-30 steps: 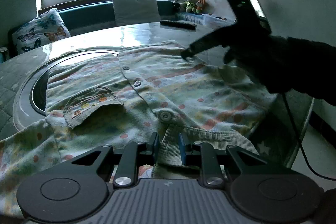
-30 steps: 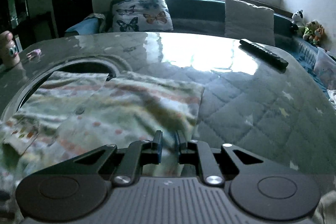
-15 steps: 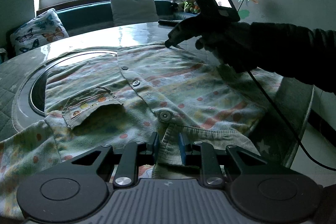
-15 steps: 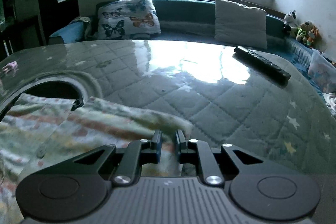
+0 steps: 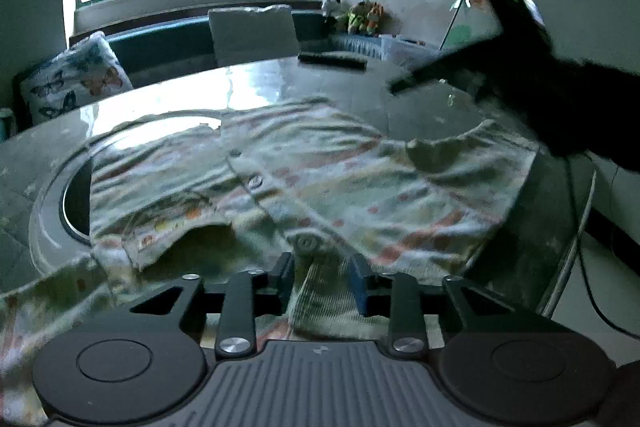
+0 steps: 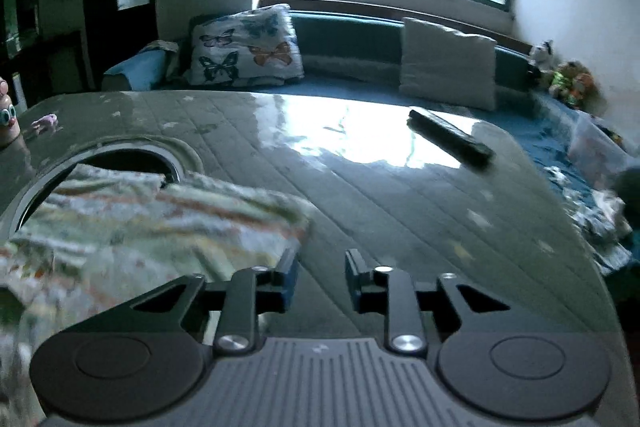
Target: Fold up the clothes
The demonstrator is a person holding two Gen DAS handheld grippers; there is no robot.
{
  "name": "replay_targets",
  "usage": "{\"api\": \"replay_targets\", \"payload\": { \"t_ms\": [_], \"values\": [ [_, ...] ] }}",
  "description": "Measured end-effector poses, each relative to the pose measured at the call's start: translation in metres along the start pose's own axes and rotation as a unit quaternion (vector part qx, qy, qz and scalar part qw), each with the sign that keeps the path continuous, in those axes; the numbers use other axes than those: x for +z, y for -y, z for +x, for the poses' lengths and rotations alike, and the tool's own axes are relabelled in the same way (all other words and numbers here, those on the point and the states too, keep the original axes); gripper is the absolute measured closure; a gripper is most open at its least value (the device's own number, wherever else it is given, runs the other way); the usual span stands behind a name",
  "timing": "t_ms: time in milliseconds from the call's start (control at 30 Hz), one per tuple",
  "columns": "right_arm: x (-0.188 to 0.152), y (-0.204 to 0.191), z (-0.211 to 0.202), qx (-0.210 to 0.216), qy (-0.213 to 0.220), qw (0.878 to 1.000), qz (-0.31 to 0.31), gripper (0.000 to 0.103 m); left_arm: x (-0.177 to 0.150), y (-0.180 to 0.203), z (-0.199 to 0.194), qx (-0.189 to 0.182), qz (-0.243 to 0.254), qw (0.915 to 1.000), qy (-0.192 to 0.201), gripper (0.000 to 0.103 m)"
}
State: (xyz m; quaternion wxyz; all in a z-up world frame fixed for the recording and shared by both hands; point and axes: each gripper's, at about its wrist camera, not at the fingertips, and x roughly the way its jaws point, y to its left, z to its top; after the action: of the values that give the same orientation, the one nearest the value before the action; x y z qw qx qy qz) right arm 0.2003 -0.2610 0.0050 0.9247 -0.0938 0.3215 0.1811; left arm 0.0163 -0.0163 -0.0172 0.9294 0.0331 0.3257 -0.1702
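Note:
A pale patterned button-up shirt (image 5: 320, 179) lies spread on the grey quilted table, with a chest pocket (image 5: 176, 227) at the left and a ribbed collar (image 5: 324, 291) near me. My left gripper (image 5: 322, 269) is open, its fingers on either side of the collar. My right gripper (image 6: 318, 267) is open and empty just off the shirt's far corner (image 6: 248, 215). In the left wrist view it (image 5: 404, 85) hangs above the table beyond the shirt, held by a dark-sleeved arm.
The table (image 6: 400, 195) has a round hole (image 6: 132, 159) at the left, partly under the shirt. A black remote (image 6: 448, 139) lies at the far right. A small toy (image 6: 8, 115) stands at the left edge. A bench with cushions runs behind.
My right gripper has opened, let go of the shirt's far corner and moved off to the right. My left gripper's fingers have spread wider around the collar.

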Motion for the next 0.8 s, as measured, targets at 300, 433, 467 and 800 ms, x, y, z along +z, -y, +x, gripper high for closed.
{"api": "replay_targets", "payload": {
  "t_ms": [300,433,467,800],
  "values": [
    [-0.08,0.047,-0.06,-0.086,-0.013,0.994,0.06,0.065,0.012,0.014,0.001,-0.004,0.012,0.9999,0.01,0.056],
    [-0.112,0.071,-0.079,-0.131,-0.015,0.986,0.102,0.061,0.018,0.023,0.006,-0.007,0.018,0.9998,0.009,0.054],
    [-0.117,0.077,-0.081,-0.138,-0.016,0.984,0.112,0.061,0.019,0.024,0.008,-0.008,0.019,0.9998,0.007,0.054],
    [-0.14,0.107,-0.087,-0.159,-0.007,0.973,0.169,0.06,0.026,0.037,0.02,-0.007,0.03,0.9995,-0.007,0.05]
  ]
}}
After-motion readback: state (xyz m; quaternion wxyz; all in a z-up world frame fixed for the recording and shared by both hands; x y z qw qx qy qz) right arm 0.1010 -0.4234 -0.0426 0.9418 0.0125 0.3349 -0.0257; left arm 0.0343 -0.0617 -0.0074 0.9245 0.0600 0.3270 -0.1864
